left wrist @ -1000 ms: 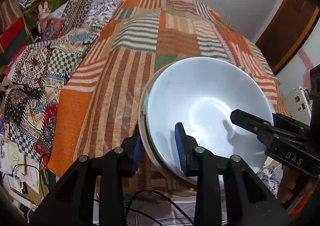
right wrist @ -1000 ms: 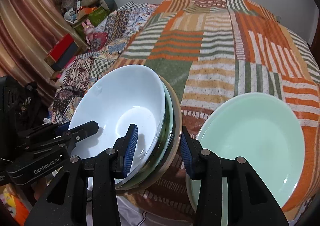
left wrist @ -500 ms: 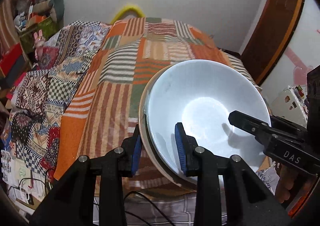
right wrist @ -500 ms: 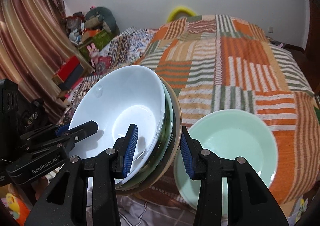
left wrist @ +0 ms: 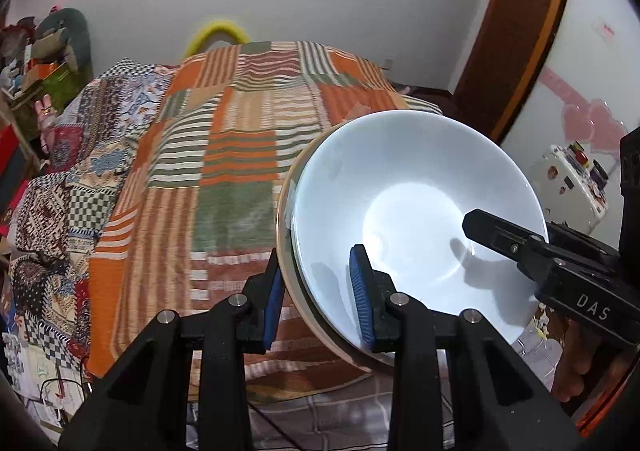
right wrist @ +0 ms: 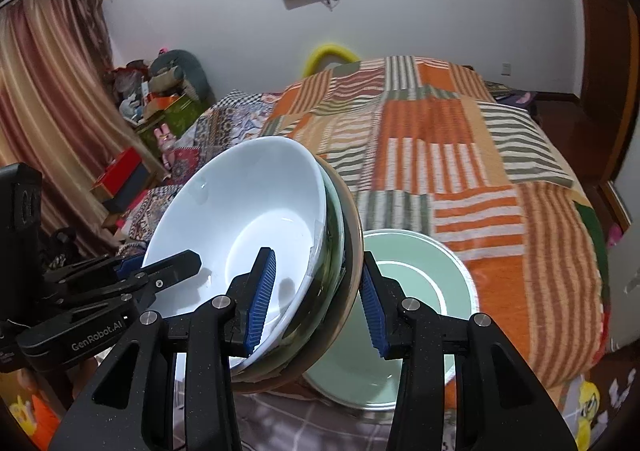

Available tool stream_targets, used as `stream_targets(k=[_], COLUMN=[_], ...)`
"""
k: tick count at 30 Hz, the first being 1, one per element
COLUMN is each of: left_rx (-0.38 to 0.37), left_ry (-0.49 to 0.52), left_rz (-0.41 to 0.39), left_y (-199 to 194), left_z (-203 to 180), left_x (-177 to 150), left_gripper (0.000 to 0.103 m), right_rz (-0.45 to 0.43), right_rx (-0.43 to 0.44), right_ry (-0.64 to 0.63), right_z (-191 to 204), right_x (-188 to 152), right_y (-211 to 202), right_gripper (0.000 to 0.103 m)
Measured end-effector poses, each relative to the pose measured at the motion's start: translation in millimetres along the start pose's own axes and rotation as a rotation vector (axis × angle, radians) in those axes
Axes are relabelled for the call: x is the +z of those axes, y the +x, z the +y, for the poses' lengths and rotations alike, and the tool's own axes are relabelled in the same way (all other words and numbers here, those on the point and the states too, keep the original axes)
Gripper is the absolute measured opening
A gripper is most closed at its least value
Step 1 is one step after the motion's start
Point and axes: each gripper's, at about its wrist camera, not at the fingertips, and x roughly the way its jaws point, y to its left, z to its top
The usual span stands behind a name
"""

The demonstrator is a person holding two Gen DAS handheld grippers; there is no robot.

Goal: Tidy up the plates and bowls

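Observation:
A stack of nested bowls, white bowl (left wrist: 416, 203) on top with a green one and a tan one under it, is held in the air above the bed. My left gripper (left wrist: 318, 297) is shut on the stack's near left rim. My right gripper (right wrist: 316, 301) is shut on its right rim (right wrist: 340, 251); it also shows in the left wrist view (left wrist: 520, 243). A pale green bowl (right wrist: 404, 311) lies on the bed edge below the right gripper.
A patchwork striped bedspread (left wrist: 240, 155) covers the bed. Boxes and toys (right wrist: 160, 111) stand at the far left by a curtain. A wooden door (left wrist: 516, 23) is at the right. Cables (left wrist: 60, 391) lie below the bed edge.
Both grippers have lifted the bowl stack higher and back from the bed. The bed and the green bowl look farther below, and the wall screen has come into view.

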Motion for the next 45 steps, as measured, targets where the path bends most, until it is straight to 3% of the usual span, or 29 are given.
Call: stream_targets(k=[15,29,45], left_rx=[-0.042,-0.023,-0.009], left_ry=[0.060,0.063,0.098], left_rz=[0.102,0.209,0.222], left_y=[50,99,115], left_z=[-39,-38,-40], left_x=[2,-6,-12], left_gripper=[0.032,0.032,0.032], right_rz=[0.044,0.130,0.128], right_rx=[-0.064,-0.066,-0.083], right_ry=[0.081,0.121,0.116], right_z=[-49,-67,-74], right_x=[-17,-30,-39], right_y=[0,31,37], right_gripper=[0.038,0.038,0.038])
